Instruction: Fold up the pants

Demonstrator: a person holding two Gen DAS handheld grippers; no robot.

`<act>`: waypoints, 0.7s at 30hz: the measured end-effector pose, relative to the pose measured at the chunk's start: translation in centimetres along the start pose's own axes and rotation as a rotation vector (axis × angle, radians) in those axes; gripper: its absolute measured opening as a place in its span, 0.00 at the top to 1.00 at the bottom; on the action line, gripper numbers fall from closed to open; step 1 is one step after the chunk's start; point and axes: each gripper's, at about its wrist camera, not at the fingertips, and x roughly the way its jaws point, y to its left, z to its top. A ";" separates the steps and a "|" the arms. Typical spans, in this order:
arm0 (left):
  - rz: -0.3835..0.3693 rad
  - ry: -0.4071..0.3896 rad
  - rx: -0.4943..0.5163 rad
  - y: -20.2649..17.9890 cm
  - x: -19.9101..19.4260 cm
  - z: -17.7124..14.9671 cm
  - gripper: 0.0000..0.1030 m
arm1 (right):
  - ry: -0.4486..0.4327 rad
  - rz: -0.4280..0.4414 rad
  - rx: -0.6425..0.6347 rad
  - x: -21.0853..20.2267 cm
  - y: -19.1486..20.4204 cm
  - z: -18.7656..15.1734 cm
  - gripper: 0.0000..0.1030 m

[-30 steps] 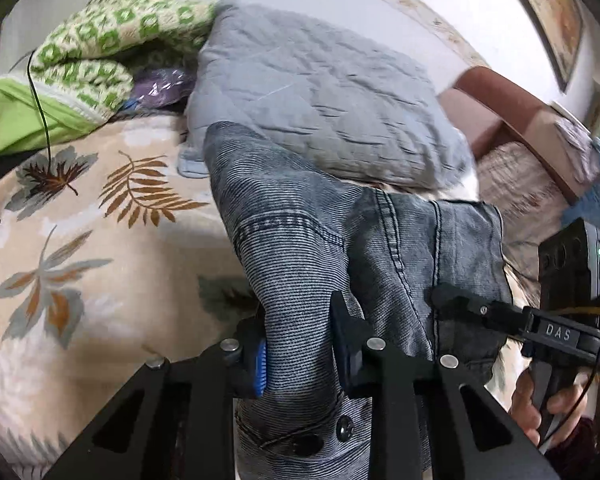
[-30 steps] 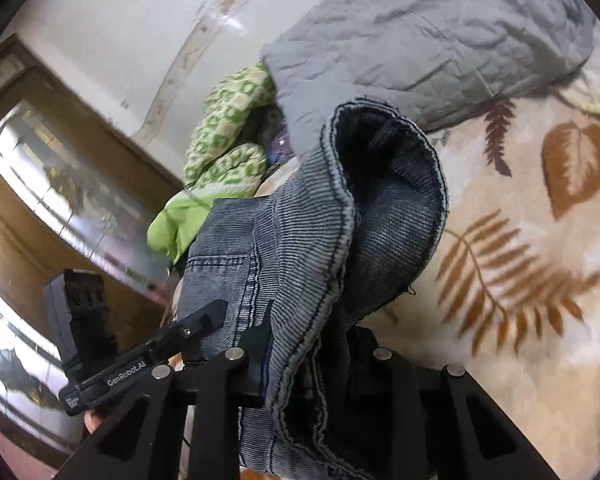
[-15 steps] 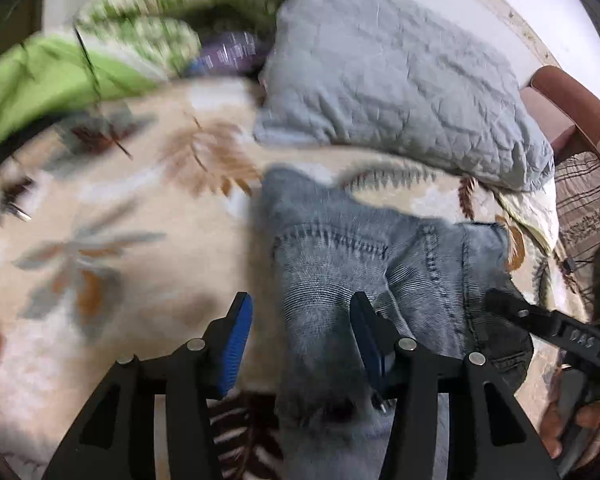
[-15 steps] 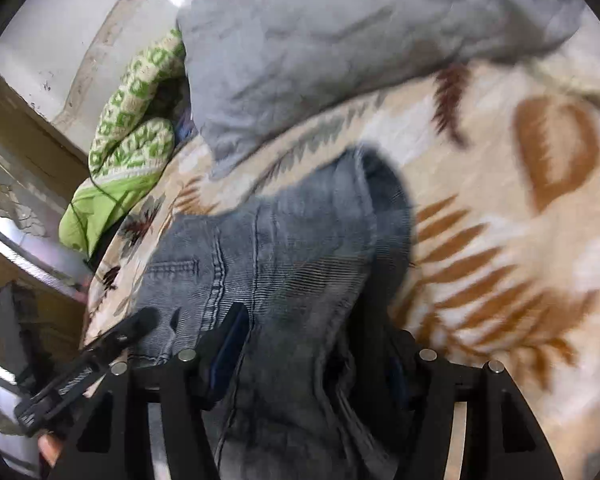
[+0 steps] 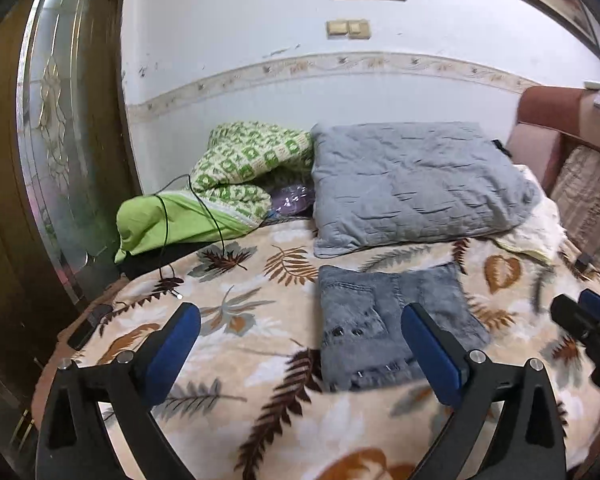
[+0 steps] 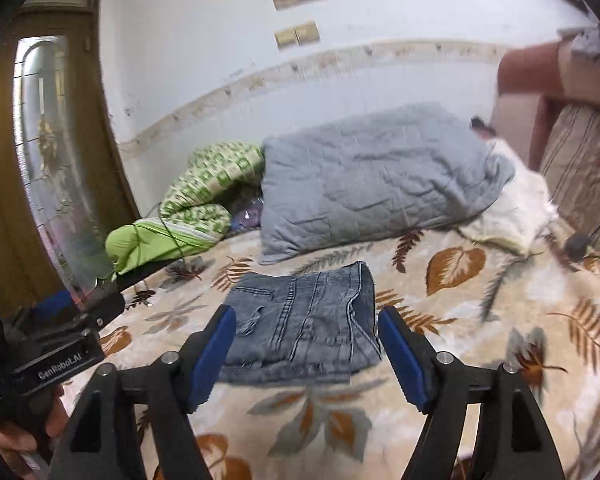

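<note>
The grey-blue denim pants (image 5: 392,320) lie folded into a compact rectangle on the leaf-patterned blanket (image 5: 260,320), just in front of the grey pillow. They also show in the right wrist view (image 6: 304,324). My left gripper (image 5: 300,332) is open and empty, pulled back above the blanket with the pants seen beyond its right finger. My right gripper (image 6: 306,336) is open and empty, its blue-padded fingers apart on either side of the pants' near edge, held back from them. The right gripper's tip (image 5: 588,328) shows at the left view's right edge.
A grey quilted pillow (image 5: 412,184) lies behind the pants. A green patterned quilt (image 5: 236,176) with a black cable (image 5: 216,220) is at the back left. A wooden glass-panelled door (image 5: 52,160) stands left, a reddish sofa (image 5: 560,128) right.
Both grippers let go of the pants, opened wide and drew back and up. The pants, held up a second ago, now lie folded flat on the blanket.
</note>
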 end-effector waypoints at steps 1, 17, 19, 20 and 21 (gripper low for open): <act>0.008 -0.001 0.007 0.0 -1.1 0.0 0.02 | -0.013 -0.003 -0.003 -1.0 0.3 -0.3 0.25; 0.054 -0.040 -0.091 2.6 -7.5 0.9 0.00 | -0.147 0.046 -0.052 -8.2 3.3 -1.6 0.24; 0.063 -0.042 -0.094 2.7 -7.4 0.9 0.00 | -0.164 0.035 -0.053 -7.6 3.1 -2.3 0.23; 0.064 -0.044 -0.096 2.8 -7.3 0.8 0.00 | -0.160 0.031 -0.055 -7.3 3.0 -2.6 0.23; 0.068 -0.046 -0.095 2.8 -7.2 0.7 0.00 | -0.138 0.024 -0.059 -6.5 2.9 -3.0 0.23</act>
